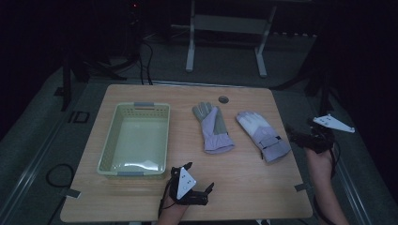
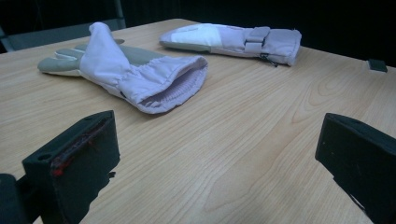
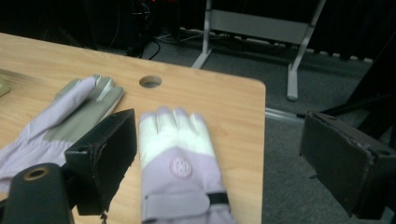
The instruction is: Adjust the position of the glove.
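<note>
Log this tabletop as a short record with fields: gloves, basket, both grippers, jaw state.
surface: wooden table
left glove: lilac and grey, lying flat mid-table, cuff toward the person
right glove: lilac and white, lying flat with strap at the cuff, apart from the other glove
basket: pale green, on the table's left side, nothing visible inside
left gripper: near the front edge, jaws open, facing the left glove's cuff
right gripper: at the table's right edge beside the right glove, jaws open, holding nothing

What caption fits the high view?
Two gloves lie beside a basket while open left gripper and right gripper wait.
</note>
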The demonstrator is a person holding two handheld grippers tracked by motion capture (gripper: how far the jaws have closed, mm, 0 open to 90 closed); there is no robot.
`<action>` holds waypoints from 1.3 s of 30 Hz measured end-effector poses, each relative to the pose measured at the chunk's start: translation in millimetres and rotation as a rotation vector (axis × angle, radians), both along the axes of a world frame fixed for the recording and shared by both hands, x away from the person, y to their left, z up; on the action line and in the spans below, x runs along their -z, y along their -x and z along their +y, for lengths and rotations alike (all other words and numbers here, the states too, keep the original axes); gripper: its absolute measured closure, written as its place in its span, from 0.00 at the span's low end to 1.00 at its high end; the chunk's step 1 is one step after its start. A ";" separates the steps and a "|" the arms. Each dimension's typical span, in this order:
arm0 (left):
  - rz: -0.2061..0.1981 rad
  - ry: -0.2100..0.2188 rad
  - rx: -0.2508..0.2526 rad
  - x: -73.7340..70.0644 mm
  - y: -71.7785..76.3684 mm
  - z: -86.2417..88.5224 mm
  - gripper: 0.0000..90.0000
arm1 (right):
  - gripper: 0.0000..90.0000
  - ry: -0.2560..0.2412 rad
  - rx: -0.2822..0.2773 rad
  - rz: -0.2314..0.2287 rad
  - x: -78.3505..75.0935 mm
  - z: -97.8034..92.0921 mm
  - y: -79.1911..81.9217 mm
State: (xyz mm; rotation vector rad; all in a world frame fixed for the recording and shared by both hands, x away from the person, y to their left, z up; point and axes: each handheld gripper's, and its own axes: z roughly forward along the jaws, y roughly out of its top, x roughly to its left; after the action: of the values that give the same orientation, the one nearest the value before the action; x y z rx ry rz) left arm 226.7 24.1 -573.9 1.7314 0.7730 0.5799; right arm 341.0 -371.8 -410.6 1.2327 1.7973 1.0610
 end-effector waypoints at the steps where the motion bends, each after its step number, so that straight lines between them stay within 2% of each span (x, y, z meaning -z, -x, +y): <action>1: 0.000 0.000 0.000 0.0 0.1 -0.3 0.00 | 0.12 0.003 -0.008 -0.003 -3.7 2.1 -1.6; 4: 0.001 0.002 0.006 0.0 0.2 -0.7 0.00 | 0.12 -0.017 -0.021 -0.013 -11.5 7.1 -3.7; 5: -0.001 0.000 0.006 0.0 0.6 -1.1 0.00 | 0.12 -0.012 -0.042 -0.025 -17.8 13.6 -3.9; 7: -0.002 -0.002 0.008 0.0 0.7 -1.1 0.00 | 0.14 -0.013 -0.045 -0.030 -19.7 16.1 -4.0; 8: -0.003 -0.004 0.008 0.0 0.8 -1.3 0.00 | 0.16 -0.029 -0.053 0.002 -21.7 19.3 -4.9; 9: -0.003 -0.004 0.008 0.0 0.8 -1.3 0.00 | 0.15 -0.064 -0.122 0.071 -25.8 23.9 -10.5; 12: -0.002 -0.003 0.007 0.0 0.7 -1.4 0.00 | 0.16 -0.089 -0.145 0.084 -28.5 32.0 -16.1; 14: -0.002 -0.003 0.007 0.0 0.7 -1.4 0.00 | 0.14 -0.101 -0.162 0.122 -29.8 37.5 -22.6; 16: -0.003 -0.003 0.007 0.0 0.7 -1.5 0.00 | 0.14 -0.115 -0.149 0.118 -31.1 44.4 -27.0; 18: -0.003 -0.003 0.008 0.0 0.8 -1.5 0.00 | 0.12 -0.094 -0.151 0.111 -32.6 53.3 -30.5; 20: -0.003 -0.004 0.008 0.0 0.9 -1.5 0.00 | 0.12 -0.103 -0.171 0.107 -33.7 60.7 -33.9; 22: -0.003 -0.004 0.008 0.0 1.0 -1.6 0.00 | 0.12 -0.091 -0.173 0.111 -34.5 68.6 -38.1; 31: -0.004 -0.006 0.011 -0.1 0.9 -1.3 0.00 | 0.12 -0.074 -0.220 0.171 -28.9 100.6 -58.1; 39: -0.006 -0.006 0.013 0.0 1.1 -1.5 0.00 | 0.15 -0.029 -0.239 0.206 -17.4 125.5 -74.1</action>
State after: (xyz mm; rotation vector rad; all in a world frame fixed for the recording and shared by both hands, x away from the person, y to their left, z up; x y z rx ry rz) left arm 225.6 22.7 -573.9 1.7383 0.7562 0.5791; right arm 415.0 -246.3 -393.2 1.2021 2.1364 1.1272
